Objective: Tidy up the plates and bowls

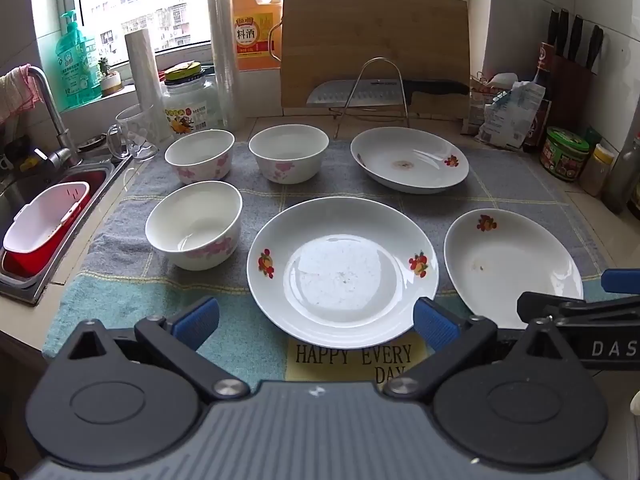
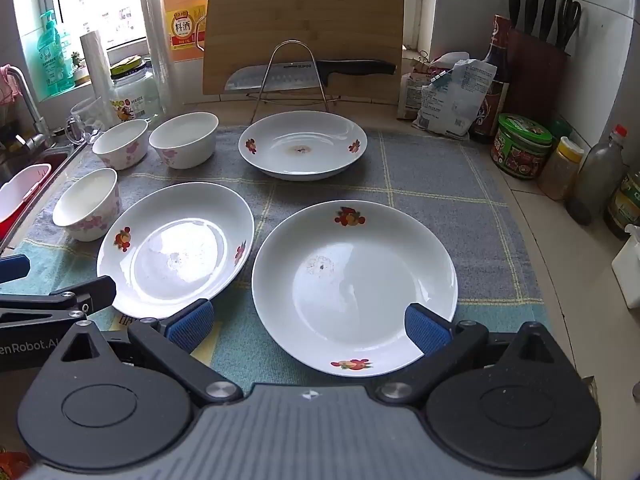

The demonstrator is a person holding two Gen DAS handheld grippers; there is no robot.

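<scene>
Three white plates with fruit prints and three white bowls with pink flowers lie on a checked cloth. In the left wrist view my left gripper (image 1: 316, 322) is open, straddling the near edge of the middle plate (image 1: 342, 268). The far plate (image 1: 410, 159) and right plate (image 1: 512, 264) lie beyond. Bowls sit at near left (image 1: 194, 230), far left (image 1: 199, 155) and far middle (image 1: 289, 153). In the right wrist view my right gripper (image 2: 308, 328) is open over the near edge of the right plate (image 2: 354, 286); the middle plate (image 2: 176, 248) and far plate (image 2: 303, 145) show too.
A wire rack (image 1: 374, 98) with a knife and a cutting board (image 1: 374, 44) stand at the back. A sink (image 1: 44, 220) with a red-and-white basket is left. Jars, bottles and a knife block (image 2: 536, 68) crowd the right. A glass mug (image 1: 134, 136) stands by the bowls.
</scene>
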